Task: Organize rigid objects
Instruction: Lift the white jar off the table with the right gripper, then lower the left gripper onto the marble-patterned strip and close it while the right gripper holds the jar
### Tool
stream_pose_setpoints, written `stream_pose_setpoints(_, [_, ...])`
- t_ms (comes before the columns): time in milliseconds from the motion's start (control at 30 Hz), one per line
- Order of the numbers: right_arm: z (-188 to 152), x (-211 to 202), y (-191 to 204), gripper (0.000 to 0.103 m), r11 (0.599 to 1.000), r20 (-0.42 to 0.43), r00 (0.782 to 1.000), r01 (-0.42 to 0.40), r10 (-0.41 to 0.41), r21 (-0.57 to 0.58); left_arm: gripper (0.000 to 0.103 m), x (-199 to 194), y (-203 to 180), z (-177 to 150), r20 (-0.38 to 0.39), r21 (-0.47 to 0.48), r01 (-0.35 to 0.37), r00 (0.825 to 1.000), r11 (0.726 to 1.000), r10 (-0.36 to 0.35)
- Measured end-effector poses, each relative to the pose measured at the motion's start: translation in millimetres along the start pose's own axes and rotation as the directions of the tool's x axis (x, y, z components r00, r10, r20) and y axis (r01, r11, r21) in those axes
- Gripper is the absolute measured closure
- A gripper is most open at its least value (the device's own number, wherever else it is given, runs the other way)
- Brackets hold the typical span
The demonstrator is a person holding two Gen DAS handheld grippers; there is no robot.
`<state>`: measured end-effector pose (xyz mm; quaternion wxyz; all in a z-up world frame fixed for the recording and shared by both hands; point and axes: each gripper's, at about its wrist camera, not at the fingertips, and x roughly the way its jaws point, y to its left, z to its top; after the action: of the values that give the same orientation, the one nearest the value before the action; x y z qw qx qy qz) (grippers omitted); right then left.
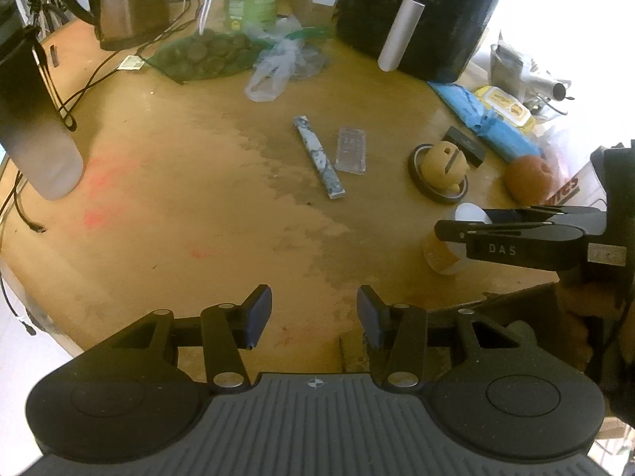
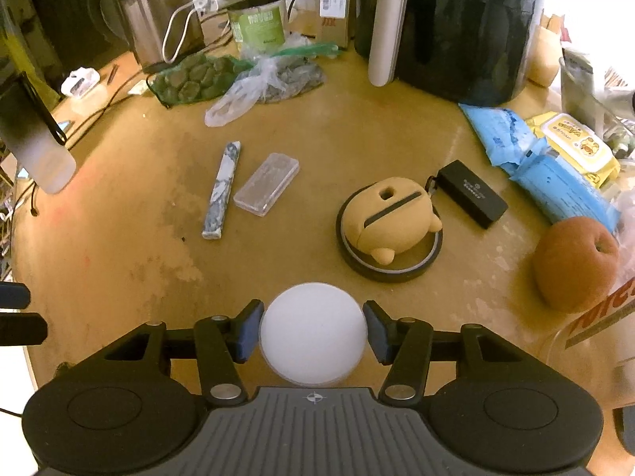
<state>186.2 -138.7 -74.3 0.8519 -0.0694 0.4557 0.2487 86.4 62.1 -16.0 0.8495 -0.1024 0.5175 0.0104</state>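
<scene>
My right gripper [image 2: 312, 331] is shut on a small jar with a round white lid [image 2: 312, 351], and the pads press on both sides of the lid. In the left wrist view the right gripper [image 1: 460, 220] reaches in from the right, holding the tan-bodied jar [image 1: 442, 256] just above the table. My left gripper [image 1: 314, 313] hangs open over the near table edge with nothing between its pads. On the table lie a marbled bar [image 2: 222, 190], a clear plastic case [image 2: 266, 188], a tan toy [image 2: 391, 218] sitting in a black tape roll [image 2: 389, 273], and a small black box [image 2: 472, 194].
A brown round fruit [image 2: 575, 263] lies at the right by a blue pack [image 2: 555, 174] and yellow wipes [image 2: 575, 142]. At the back stand a black air fryer [image 2: 456, 27], a steel kettle [image 2: 158, 12], a green can [image 2: 260, 25], and bags. Cables trail at the left.
</scene>
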Motion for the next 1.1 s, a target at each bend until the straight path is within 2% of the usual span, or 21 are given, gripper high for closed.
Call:
stream_pose_setpoints(333, [3.3,-22.6,-9.4,0.046,1.000,0.047,0.999,-0.016,0.015,0.014,0.056,2.9,-7.2,19.5,0.039,0.036,-0.006,0.999,0.999,0.004])
stream_pose_setpoints(667, [13.9,-46.4,-25.7,0.046,0.998,0.095,0.995,-0.023,0.017,0.056,0.056,6.7,-9.5,55.9,0.109,0.064,-0.060,0.993,0.996,0.053])
stream_pose_setpoints(867, [16.7,-56.9,-32.5,0.046,0.997,0.128,0.992,-0.020,0.010,0.079,0.056,21.8,-8.9,65.6,0.108,0.079,-0.091,0.991,0.993,0.082])
stream_pose_setpoints(1100, [12.5,-69.9,-37.6,0.046,0.997,0.161,0.987,0.019,-0.030,0.070,0.056,45.2,-10.3,73.5,0.104,0.097,-0.120,0.989,0.988,0.109])
